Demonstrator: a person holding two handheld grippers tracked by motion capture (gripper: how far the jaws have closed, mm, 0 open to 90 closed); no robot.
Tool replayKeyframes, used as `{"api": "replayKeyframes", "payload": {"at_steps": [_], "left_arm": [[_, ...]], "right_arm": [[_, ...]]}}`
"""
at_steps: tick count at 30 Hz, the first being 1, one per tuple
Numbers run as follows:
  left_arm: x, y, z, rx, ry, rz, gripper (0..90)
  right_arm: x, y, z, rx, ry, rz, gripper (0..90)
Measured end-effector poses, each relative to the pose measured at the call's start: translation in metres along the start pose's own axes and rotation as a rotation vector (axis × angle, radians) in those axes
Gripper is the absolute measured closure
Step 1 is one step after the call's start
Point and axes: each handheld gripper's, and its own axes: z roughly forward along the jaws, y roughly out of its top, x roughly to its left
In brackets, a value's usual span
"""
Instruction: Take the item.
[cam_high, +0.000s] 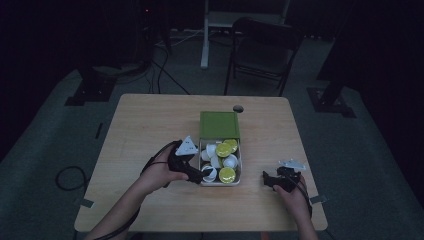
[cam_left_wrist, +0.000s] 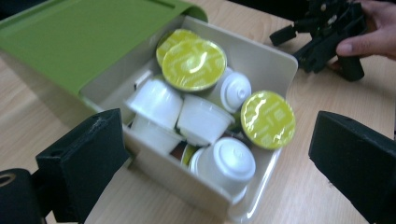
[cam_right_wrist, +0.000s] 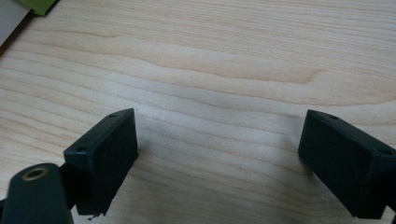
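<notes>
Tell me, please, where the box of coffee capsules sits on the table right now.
In the high view the white capsule box, its green lid slid back, sits mid-table, just right of the left tool, with the right tool farther right.

My left black two-jaw gripper (cam_high: 192, 175), lower centre-left of the high view: grey three-cornered plate (cam_high: 186, 146) on top, black cable (cam_high: 152, 160) trailing. My right black two-jaw gripper (cam_high: 272, 180), lower right: same plate. Jaws are matte black rectangular blocks with small screw holes. Forearms bare, no sleeves.
</notes>
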Motion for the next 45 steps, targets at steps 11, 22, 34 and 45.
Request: {"api": "replayKeyframes", "payload": {"at_steps": [11, 22, 34, 45], "left_arm": [[-0.001, 0.012, 0.023, -0.007, 0.003, -0.016, 5.3], [0.002, 0.024, 0.048, -0.024, 0.011, -0.038, 7.1], [0.003, 0.028, 0.07, 0.029, -0.015, -0.071, 7.1], [0.007, 0.032, 0.083, 0.04, -0.005, -0.064, 13.3]], "right_arm": [[0.0, 0.0, 0.0, 0.001, 0.001, 0.002, 11.3], [0.0, 0.0, 0.0, 0.001, 0.0, -0.001, 11.3], [0.0, 0.0, 0.0, 0.0, 0.0, -0.002, 11.3], [0.0, 0.0, 0.0, -0.001, 0.003, -0.004, 11.3]]}}
